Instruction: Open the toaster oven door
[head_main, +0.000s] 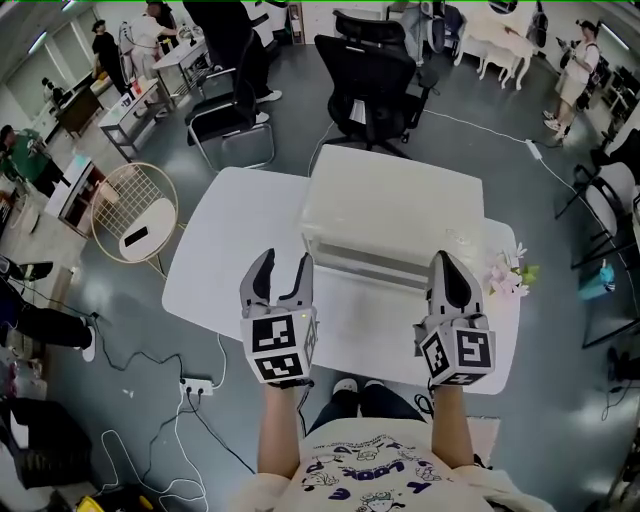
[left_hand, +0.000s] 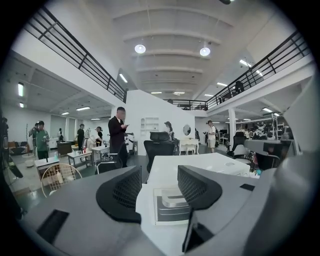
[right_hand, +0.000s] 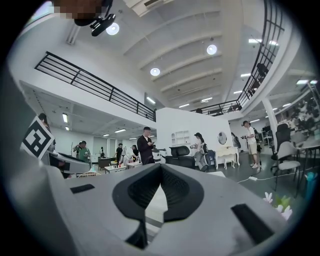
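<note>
Reach not yet made: near the toaster oven (head_main: 395, 210), left gripper (head_main: 283, 264) fingers gape empty, right gripper (head_main: 447, 262) fingers meet on nothing; next, grip its door (head_main: 365, 262).

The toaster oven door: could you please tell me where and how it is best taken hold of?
Probably by the pale handle high on the front of the white box-shaped toaster oven, coming from the person's side with one jaw above and one below. The door faces the person, and the open left tool points at it.
</note>
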